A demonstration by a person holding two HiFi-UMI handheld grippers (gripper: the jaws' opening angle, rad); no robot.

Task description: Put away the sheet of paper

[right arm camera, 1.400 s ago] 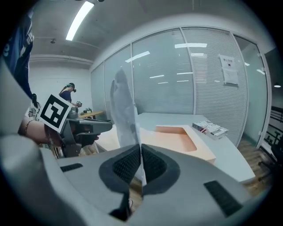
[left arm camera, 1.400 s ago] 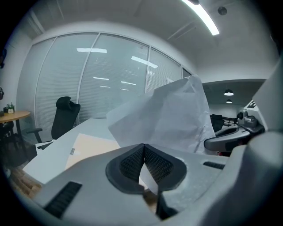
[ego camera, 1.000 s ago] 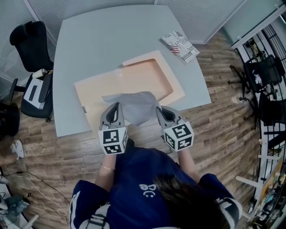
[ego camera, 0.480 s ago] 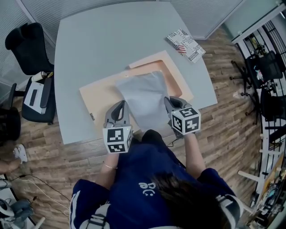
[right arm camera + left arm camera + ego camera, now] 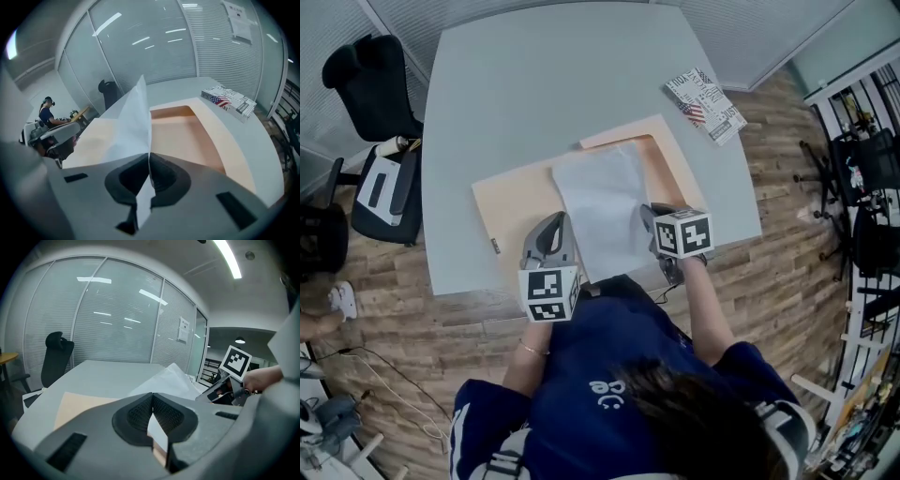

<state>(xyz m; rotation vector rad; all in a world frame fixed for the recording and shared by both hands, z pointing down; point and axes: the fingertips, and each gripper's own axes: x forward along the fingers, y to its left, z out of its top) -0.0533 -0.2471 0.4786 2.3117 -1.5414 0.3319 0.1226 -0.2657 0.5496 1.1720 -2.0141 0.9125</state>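
Both near corners of the paper (image 5: 602, 208) are pinched tight, by my left gripper (image 5: 553, 223) and right gripper (image 5: 653, 216); it lies over the open folder (image 5: 511, 202), so lower evenly, keeping edges square

No legible wording anywhere; booklet (image 5: 705, 103) on the table's far corner: stars-and-stripes flag print, lettering too small to read; dark blue shirt: white logo (image 5: 607, 396), letters uncertain; left marker cube (image 5: 548, 292) and right marker cube (image 5: 684, 234): black-and-white square codes, no text; notice sheet (image 5: 183, 329) on the glass wall: print illegible.
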